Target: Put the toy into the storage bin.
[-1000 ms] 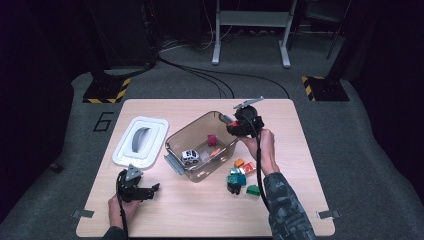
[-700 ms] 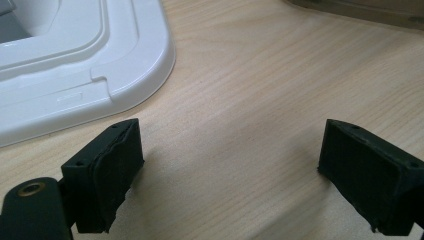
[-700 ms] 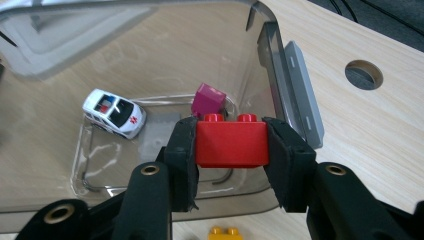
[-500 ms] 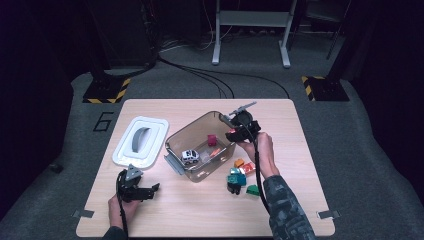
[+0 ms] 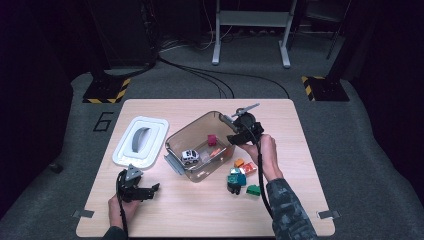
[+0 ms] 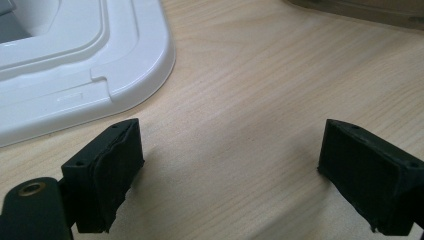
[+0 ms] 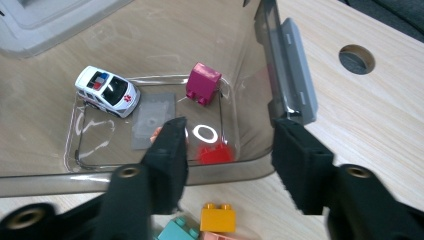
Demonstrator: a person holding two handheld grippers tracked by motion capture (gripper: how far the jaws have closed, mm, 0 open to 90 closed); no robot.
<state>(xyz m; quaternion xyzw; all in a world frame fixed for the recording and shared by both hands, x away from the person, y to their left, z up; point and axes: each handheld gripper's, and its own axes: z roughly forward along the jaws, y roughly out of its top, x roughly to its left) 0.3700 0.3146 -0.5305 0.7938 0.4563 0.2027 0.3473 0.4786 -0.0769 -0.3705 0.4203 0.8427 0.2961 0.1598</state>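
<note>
Dark floor and black stands ring a pale wooden table (image 5: 200, 210), and on it the right gripper (image 7: 227, 150) hangs over the right rim of a clear brown bin (image 5: 197, 135), its jaws parted and having just been opening, with nothing pressed between the pads. Below those jaws, inside the bin, lie a red brick (image 7: 215, 152) and a peach piece, half hidden by the gripper's left jaw; a magenta block (image 7: 202, 82) sits a little deeper in, and a white toy car (image 7: 107, 97) lies toward the bin's far side. The bin's grey side latch (image 7: 295, 75) stands just above the gripper's right jaw, between it and the open table. Outside the bin, against its near wall, rest a yellow brick (image 7: 217, 218) and a teal brick (image 7: 180, 230), with more loose bricks (image 5: 240, 177) clustered just beside the bin's front right corner. Left of the bin lies its white lid (image 5: 140, 142), well apart from the right gripper. In front of the lid, the left gripper (image 6: 230, 165) rests low over bare wood, jaws wide and empty.
</note>
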